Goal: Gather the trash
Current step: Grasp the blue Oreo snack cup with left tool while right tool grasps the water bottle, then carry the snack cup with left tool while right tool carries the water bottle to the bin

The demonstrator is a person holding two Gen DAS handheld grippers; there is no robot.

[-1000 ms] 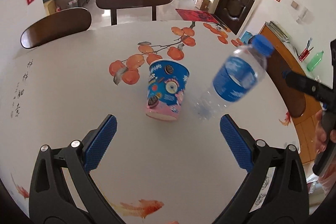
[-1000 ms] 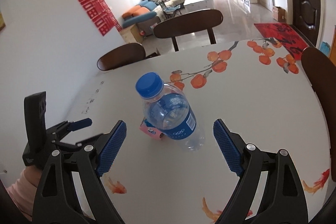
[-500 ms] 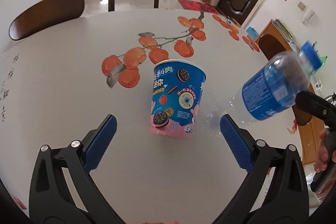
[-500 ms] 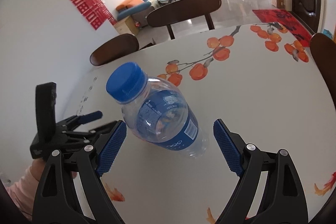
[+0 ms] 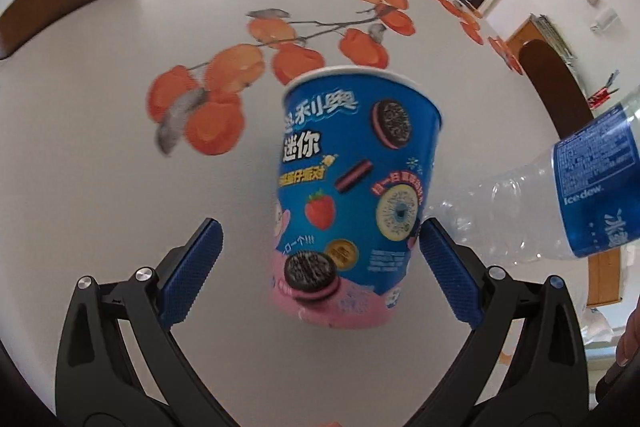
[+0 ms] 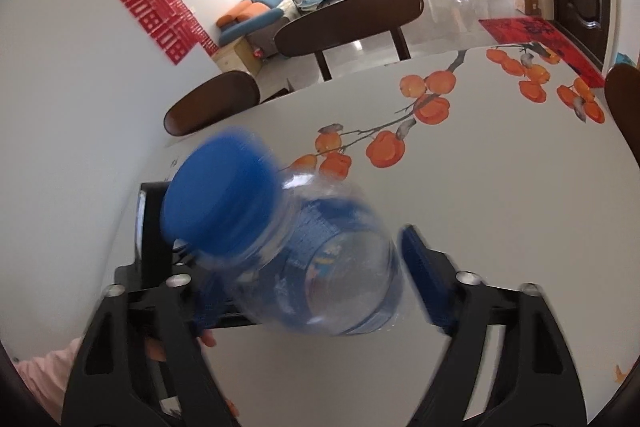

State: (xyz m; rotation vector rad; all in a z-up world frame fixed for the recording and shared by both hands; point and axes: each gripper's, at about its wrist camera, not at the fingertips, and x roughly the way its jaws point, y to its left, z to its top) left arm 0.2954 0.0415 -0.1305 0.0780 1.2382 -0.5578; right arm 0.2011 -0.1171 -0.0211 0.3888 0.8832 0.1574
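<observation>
While the right gripper (image 6: 316,291) clamps the light, crushable bottle (image 6: 304,267), the left gripper (image 5: 318,269) gapes around the stiff paper cup's (image 5: 352,195) base.

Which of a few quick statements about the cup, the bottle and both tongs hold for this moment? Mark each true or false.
1. The cookie cup stands upright between the open left tongs. True.
2. The right tongs are empty. False: they hold the water bottle, tilted with its cap toward the camera.
3. The bottle's cap is red. False: it is blue.
4. The table has orange fruit painted on it. True.
5. The cup lies on its side. False: it is upright, rim on top.
</observation>
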